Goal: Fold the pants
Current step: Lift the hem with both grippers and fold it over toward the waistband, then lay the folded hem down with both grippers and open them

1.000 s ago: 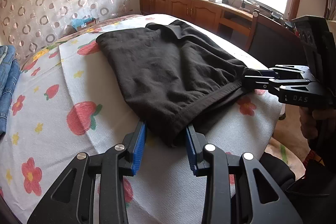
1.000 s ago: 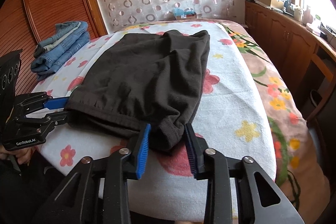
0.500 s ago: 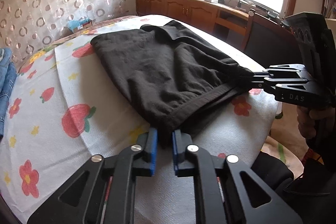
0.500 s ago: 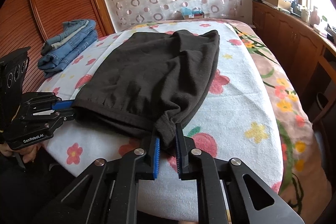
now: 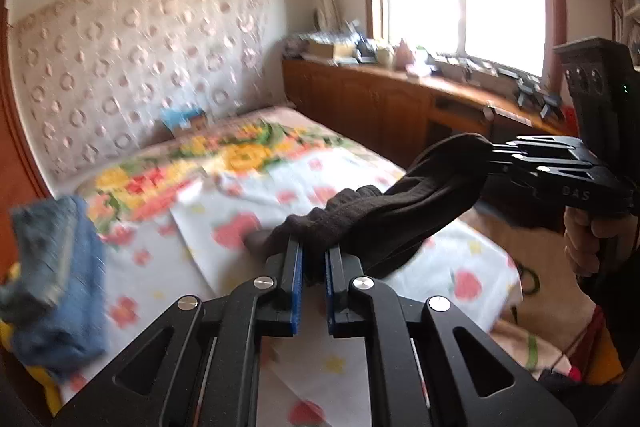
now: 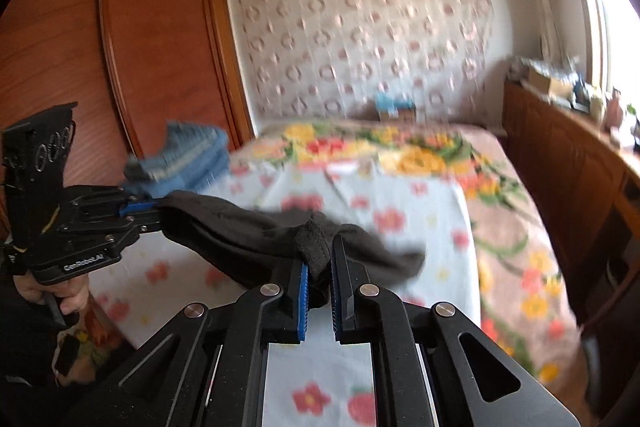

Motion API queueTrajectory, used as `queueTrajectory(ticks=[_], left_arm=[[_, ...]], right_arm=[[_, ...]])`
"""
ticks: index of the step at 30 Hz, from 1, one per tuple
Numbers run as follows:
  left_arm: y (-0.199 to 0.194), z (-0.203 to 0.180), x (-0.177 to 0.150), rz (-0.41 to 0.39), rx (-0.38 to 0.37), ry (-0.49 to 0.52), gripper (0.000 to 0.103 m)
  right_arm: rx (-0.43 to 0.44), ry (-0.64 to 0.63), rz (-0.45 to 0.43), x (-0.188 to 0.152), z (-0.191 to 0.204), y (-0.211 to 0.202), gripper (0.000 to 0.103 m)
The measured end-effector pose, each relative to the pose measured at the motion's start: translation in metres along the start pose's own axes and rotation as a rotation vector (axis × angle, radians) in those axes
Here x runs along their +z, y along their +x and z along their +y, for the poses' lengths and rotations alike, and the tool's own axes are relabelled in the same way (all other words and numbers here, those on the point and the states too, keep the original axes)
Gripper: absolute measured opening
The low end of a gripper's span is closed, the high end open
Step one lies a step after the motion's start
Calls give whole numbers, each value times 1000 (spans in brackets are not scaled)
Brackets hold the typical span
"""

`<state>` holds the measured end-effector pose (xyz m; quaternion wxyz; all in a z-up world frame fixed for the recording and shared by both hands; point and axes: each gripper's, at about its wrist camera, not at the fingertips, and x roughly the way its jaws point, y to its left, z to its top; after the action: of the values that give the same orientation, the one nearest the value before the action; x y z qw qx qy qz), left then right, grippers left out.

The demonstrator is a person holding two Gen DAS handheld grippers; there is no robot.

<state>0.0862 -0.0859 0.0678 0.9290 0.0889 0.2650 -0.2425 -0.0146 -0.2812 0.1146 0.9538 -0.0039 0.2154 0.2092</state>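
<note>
The black pants (image 5: 384, 215) hang in the air above the bed, stretched between my two grippers. My left gripper (image 5: 314, 259) is shut on one corner of the waistband. My right gripper (image 6: 318, 255) is shut on the other corner; the pants (image 6: 240, 231) sag between them. In the left wrist view the right gripper (image 5: 496, 155) shows at the right, clamped on the cloth. In the right wrist view the left gripper (image 6: 140, 213) shows at the left, clamped too. The lower part of the pants is hidden below the grippers.
The bed has a flowered white cover (image 5: 224, 267). A stack of folded blue jeans (image 5: 52, 275) lies at its left side, also in the right wrist view (image 6: 184, 163). A wooden cabinet (image 5: 380, 107) runs under the window, a wardrobe (image 6: 100, 67) stands left.
Both grippers shut on the waistband corners and lifted the pants off the bed. The views have swung up and are blurred from the motion.
</note>
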Motion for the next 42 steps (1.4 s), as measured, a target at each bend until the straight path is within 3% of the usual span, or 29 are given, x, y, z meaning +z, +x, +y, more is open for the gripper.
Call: queueTrajectory(ticks=[6,12,15,18,22,29,33,42], left_arm=[[-18,37,52,-56,81,-11,10],[10,82,81,-65,199,-25,10],[11,97,95,-96,257,-12,10],[4,100,89,-118,269,-10,10],[11,100,48,-64,259,-11,10],[34,85,-55,97,202,-59,10],[30,67,-95,145,168,-80,10],[20,41,-135,201,127,-123,10]], right_arm=[[36,-46,-58,67,11,1,9],[41,-55,-23,115,6,63,9],[33,-49,-42,136,0,92,9],[30,-63,-72,152,7,111,9],[43,-83,-34,125,14,125,9],[98,-76,145,48,17,160,9],[117,-88,222,15,23,169,9],[160,-45,282,-17,19,162,9]])
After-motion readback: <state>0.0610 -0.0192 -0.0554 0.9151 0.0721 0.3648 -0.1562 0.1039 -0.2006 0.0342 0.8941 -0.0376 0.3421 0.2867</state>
